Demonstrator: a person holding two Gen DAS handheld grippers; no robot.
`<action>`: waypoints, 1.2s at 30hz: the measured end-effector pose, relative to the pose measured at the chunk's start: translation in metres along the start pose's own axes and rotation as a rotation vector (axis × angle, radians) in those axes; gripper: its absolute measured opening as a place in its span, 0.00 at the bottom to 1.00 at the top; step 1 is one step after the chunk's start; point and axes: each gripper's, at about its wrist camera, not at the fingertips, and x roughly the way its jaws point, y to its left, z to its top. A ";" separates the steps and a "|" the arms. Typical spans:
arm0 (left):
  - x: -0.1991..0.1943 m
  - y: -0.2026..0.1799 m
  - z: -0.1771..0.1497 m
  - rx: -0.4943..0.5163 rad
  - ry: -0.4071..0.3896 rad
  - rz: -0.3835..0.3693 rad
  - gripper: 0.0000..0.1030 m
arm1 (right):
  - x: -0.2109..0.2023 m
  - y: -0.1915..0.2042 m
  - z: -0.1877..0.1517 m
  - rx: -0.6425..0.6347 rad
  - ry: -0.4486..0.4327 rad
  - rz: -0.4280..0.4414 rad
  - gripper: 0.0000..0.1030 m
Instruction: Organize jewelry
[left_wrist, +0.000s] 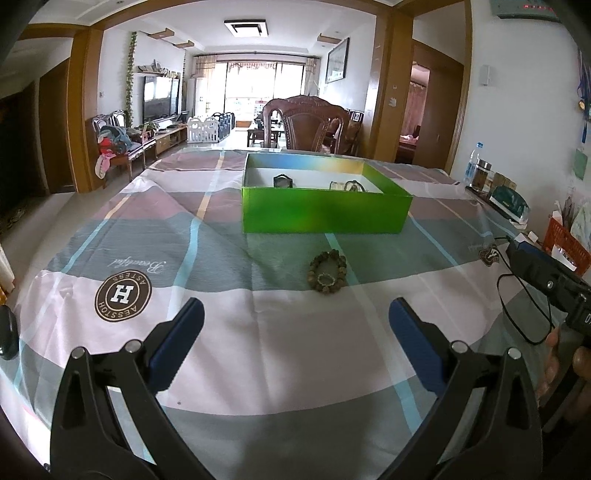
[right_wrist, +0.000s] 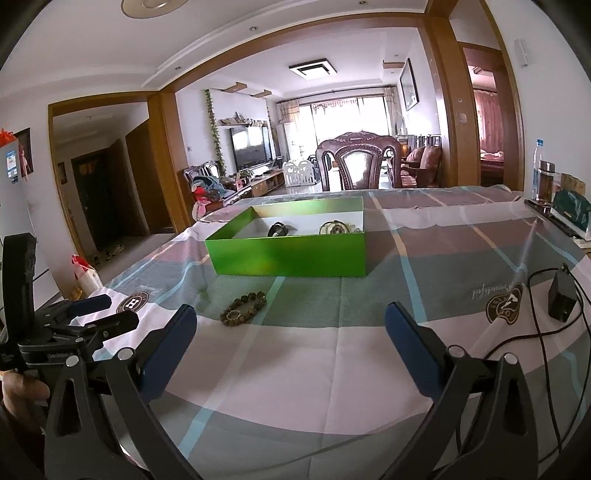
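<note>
Left wrist view: left gripper spread wide, nothing between the blue pads, hovering over the checked cloth. Bracelet flat on the cloth at 12 o'clock, a smaller bead ring inside its loop, apart from both pads. Green box beyond it, open-topped, with watches lying inside. Wooden chair past the far table edge. At 3 o'clock, bottle, jar, teal pouch, orange basket along the wall side.

Right wrist view: right gripper likewise released and empty. Bracelet at 11 o'clock, just beyond the left pad. Left gripper at 9 o'clock. Black adapter and its cable at 2 o'clock on the cloth.
</note>
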 end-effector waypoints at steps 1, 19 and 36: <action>0.002 0.000 0.000 0.000 0.003 0.000 0.96 | 0.000 0.000 0.000 0.001 0.001 0.001 0.97; 0.092 -0.013 0.068 0.240 0.222 -0.114 0.72 | 0.011 -0.011 -0.011 0.038 0.043 0.018 0.97; 0.207 -0.026 0.063 0.314 0.508 -0.226 0.27 | 0.013 -0.023 -0.017 0.063 0.062 0.021 0.97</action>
